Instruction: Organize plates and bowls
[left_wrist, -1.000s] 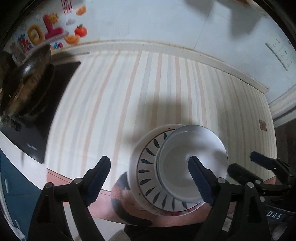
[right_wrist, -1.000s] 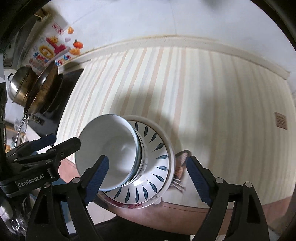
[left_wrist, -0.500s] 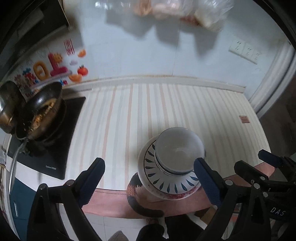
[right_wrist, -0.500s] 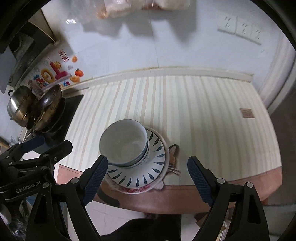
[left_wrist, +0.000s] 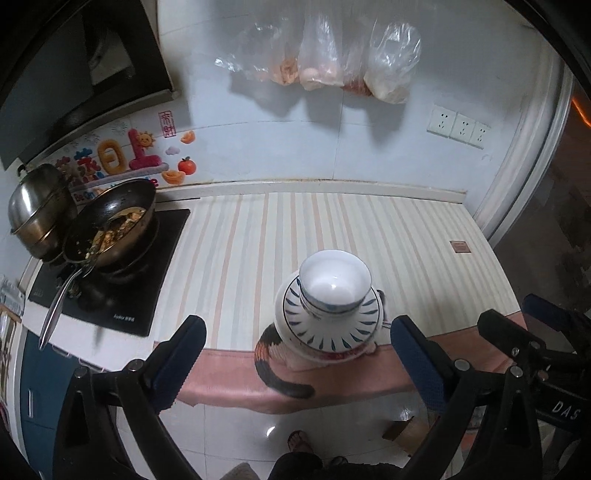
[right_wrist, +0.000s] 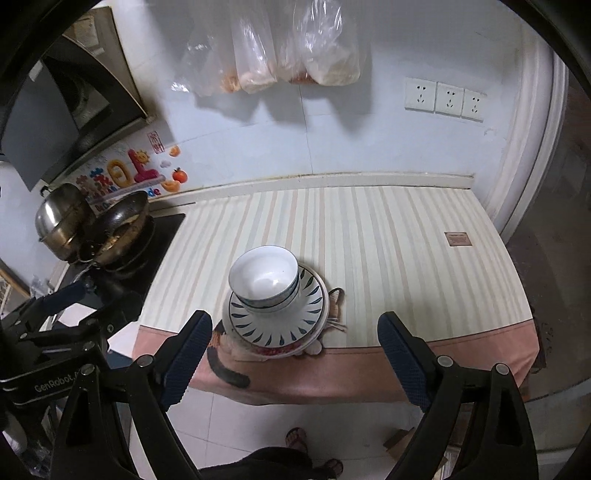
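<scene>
A stack of white bowls (left_wrist: 334, 284) with blue rims sits on a white plate with blue leaf marks (left_wrist: 328, 332). That plate rests on further plates with a red pattern (left_wrist: 334, 356), at the front edge of the striped counter cloth (left_wrist: 258, 240). My left gripper (left_wrist: 297, 332) hangs open, above and in front of the stack, with nothing between its fingers. The right gripper (right_wrist: 295, 325) is open too and holds nothing, and the same bowls (right_wrist: 264, 280) and leaf plate (right_wrist: 277, 326) lie beyond it. Each gripper shows at the edge of the other's view.
At the left a wok with food (left_wrist: 110, 229) and a steel pot (left_wrist: 37, 214) stand on a black cooktop (left_wrist: 122, 291). Plastic bags (left_wrist: 321, 55) hang on the wall above, with sockets (right_wrist: 443, 99) to the right. A person's sandalled foot (right_wrist: 295, 437) is on the tiled floor.
Both grippers have drawn back and upward from the stack, which now looks smaller and farther off. More wall and floor have come into view. The stack has not moved.
</scene>
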